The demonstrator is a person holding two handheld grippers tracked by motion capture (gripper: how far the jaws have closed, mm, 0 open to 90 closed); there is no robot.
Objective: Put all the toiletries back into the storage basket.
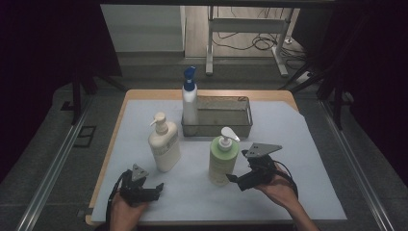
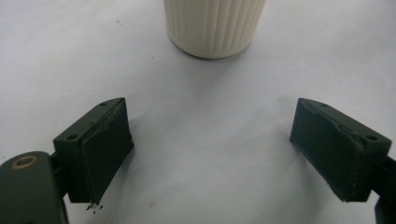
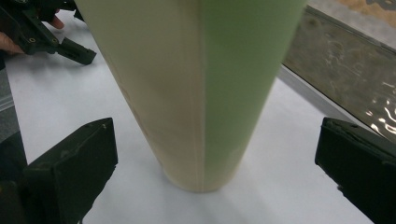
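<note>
From above: a green pump bottle point(image 1: 223, 161) stands upright on the white-covered desk point(image 1: 298, 144), just in front of a metal tray point(image 1: 226, 118). The right gripper point(image 1: 235, 180), held in a hand at the near edge, sits just beside the bottle's base. A cream pump bottle point(image 1: 164, 143) stands to the left, and a white bottle with a blue cap point(image 1: 190, 98) stands at the tray's left end. The left gripper point(image 1: 156, 188) rests near the desk's front edge.

Left gripper view: its fingers point(image 2: 105, 144) stand wide apart over bare white cover, the cream bottle's ribbed base ahead.

Right gripper view: its fingers point(image 3: 70, 168) are spread wide (not pressing), the green bottle between them, clear of both.
</note>
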